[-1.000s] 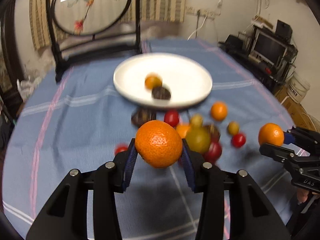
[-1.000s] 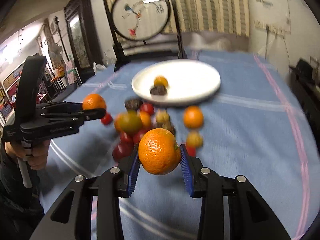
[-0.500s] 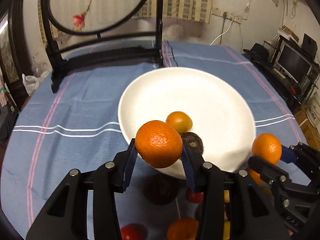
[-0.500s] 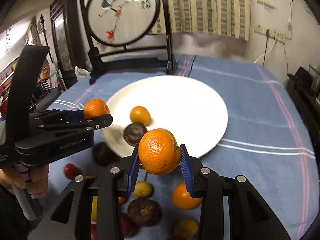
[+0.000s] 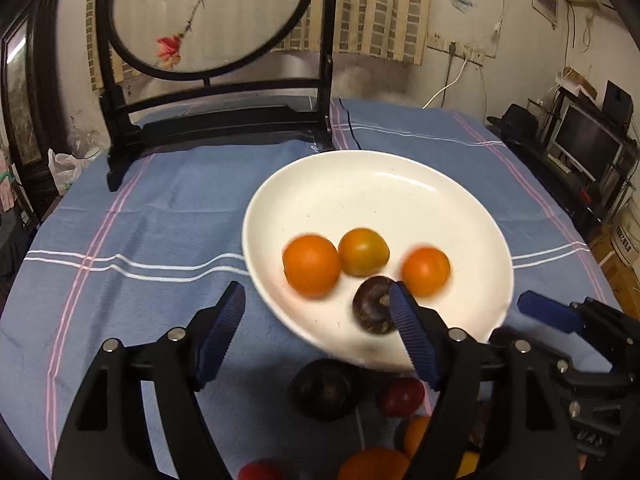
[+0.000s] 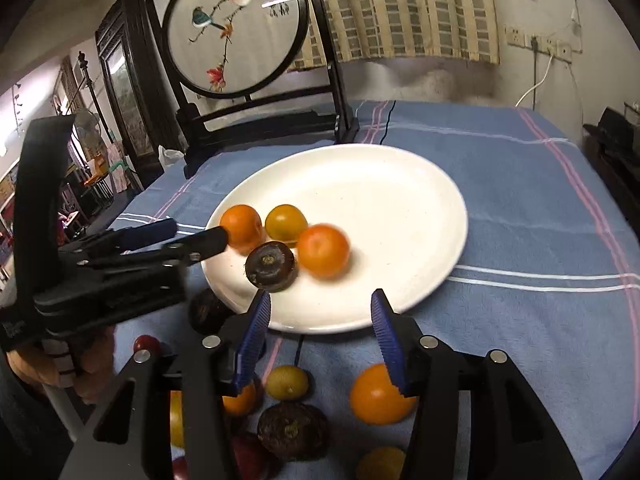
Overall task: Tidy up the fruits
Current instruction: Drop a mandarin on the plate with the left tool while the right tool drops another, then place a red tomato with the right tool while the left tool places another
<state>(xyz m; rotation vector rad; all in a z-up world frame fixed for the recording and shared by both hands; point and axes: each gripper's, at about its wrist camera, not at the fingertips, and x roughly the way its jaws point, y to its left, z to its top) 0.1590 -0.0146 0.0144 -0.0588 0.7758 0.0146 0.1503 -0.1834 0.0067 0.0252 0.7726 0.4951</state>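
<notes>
A white plate on the blue cloth holds two oranges, a yellow-orange fruit and a dark purple fruit. One orange lies at the plate's left, the other to the right; both look blurred. My left gripper is open and empty over the plate's near rim. My right gripper is open and empty at the near rim.
Several loose fruits lie on the cloth in front of the plate: an orange, a yellow one, dark purple ones, red ones. A black framed round screen stands behind the plate.
Both grippers opened and let go of their oranges, which now lie on the plate. Both grippers came closer to the plate.
</notes>
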